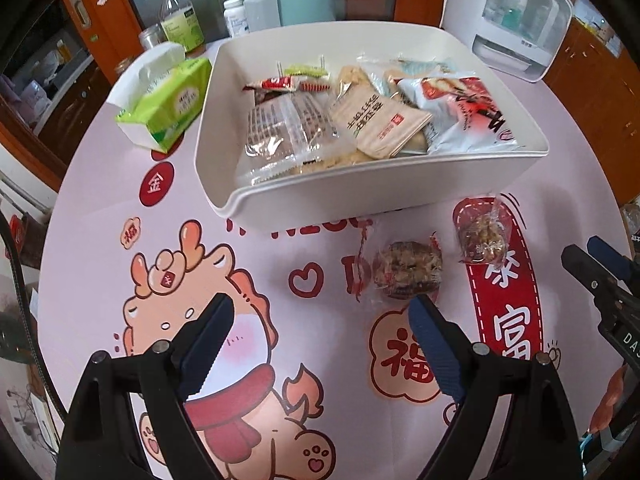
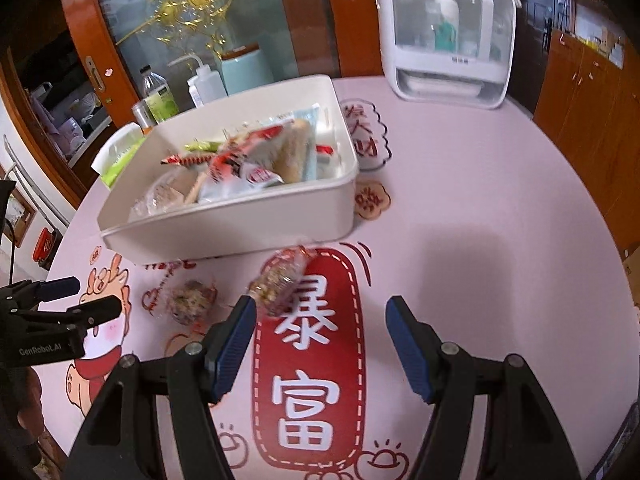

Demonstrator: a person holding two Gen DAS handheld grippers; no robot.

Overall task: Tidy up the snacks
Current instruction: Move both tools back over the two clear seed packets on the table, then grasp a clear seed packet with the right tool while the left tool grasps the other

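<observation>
A white bin [image 1: 360,196] [image 2: 224,232] holds several wrapped snacks. Two nut-cluster snacks in clear wrappers lie on the table in front of it: a round one [image 1: 408,270] [image 2: 188,300] and a longer one [image 1: 482,236] [image 2: 280,280]. My left gripper [image 1: 320,312] is open and empty, its right fingertip just short of the round snack. It also shows at the left of the right wrist view [image 2: 96,300]. My right gripper [image 2: 320,312] is open and empty, its left fingertip beside the longer snack. It shows at the right edge of the left wrist view [image 1: 588,256].
A green tissue pack [image 1: 168,104] lies left of the bin. Bottles and a teal canister [image 1: 306,0] stand behind it. A white appliance [image 1: 516,20] [image 2: 448,36] stands at the back right. The table has a pink printed cover [image 2: 480,200].
</observation>
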